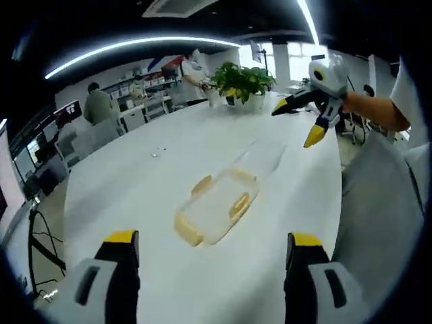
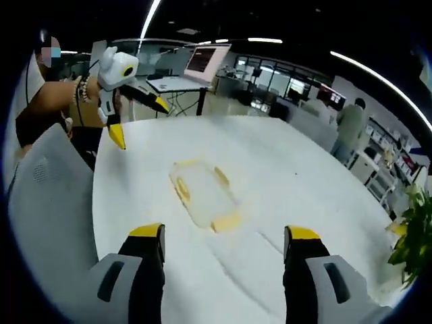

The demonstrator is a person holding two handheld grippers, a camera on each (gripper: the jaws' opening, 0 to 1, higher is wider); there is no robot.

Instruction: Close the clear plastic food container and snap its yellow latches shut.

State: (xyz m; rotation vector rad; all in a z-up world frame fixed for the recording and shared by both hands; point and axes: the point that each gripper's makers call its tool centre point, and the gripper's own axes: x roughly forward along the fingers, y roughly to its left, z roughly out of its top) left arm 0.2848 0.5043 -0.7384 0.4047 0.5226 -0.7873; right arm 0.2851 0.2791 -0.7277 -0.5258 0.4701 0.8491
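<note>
Your left gripper [image 1: 210, 246] and right gripper [image 2: 224, 243] both hover above the white table [image 1: 135, 182] with jaws spread wide and nothing between them. The clear plastic food container [image 1: 216, 206] with yellow latches [image 1: 238, 204] lies flat on the table, ahead of both grippers and touching neither.

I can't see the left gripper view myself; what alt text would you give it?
A clear plastic container with yellow latches lies on a white table, ahead of the left gripper, whose yellow-tipped jaws stand wide apart and empty. The right gripper hangs open above the table's far side, near a potted plant.
</note>
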